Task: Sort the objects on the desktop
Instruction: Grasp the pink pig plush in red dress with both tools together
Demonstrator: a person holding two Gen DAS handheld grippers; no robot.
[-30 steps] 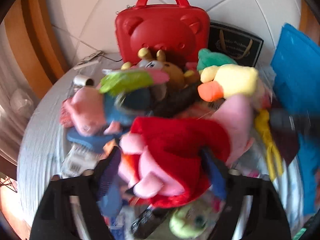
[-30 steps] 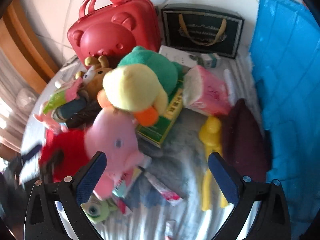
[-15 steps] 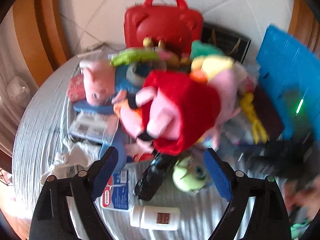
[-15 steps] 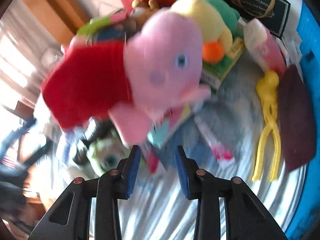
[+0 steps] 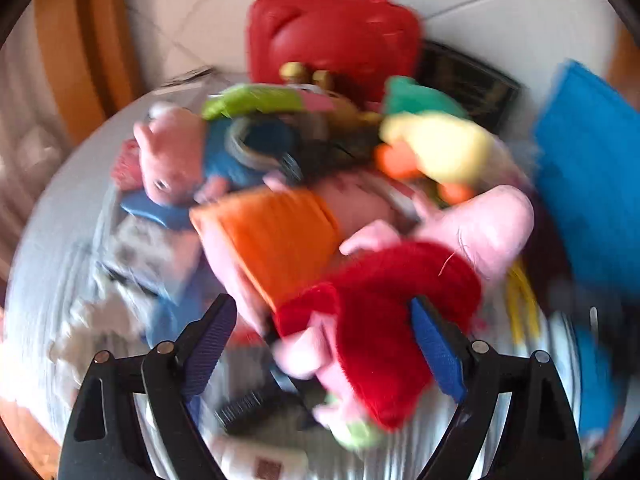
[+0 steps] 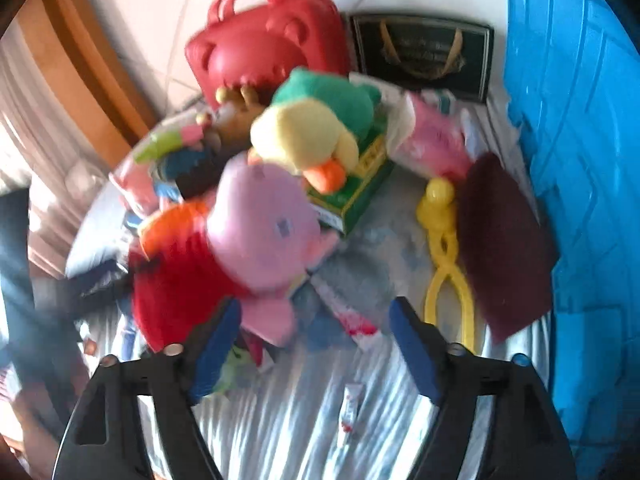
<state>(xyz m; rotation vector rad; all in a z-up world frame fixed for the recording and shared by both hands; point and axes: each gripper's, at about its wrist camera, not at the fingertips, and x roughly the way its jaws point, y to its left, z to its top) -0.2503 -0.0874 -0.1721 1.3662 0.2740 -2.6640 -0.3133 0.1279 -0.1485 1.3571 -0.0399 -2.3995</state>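
Soft, light pig toy [image 5: 384, 320] at six o'clock on the table [image 6: 288, 420], between left claw [image 5: 320, 344], spread wide. Right claw [image 6: 316, 344] opening, pinching nothing. Best squeezed around the squashy red middle.

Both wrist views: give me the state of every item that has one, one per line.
Left gripper: open, straddling the red-dressed pig plush, pads not pressing.
Right gripper: jaws opening, only cloth between them.
Red bear case: closed, upright.
Yellow tongs: flat on the cloth, arms spread.
Blue crate: upright at the right edge.
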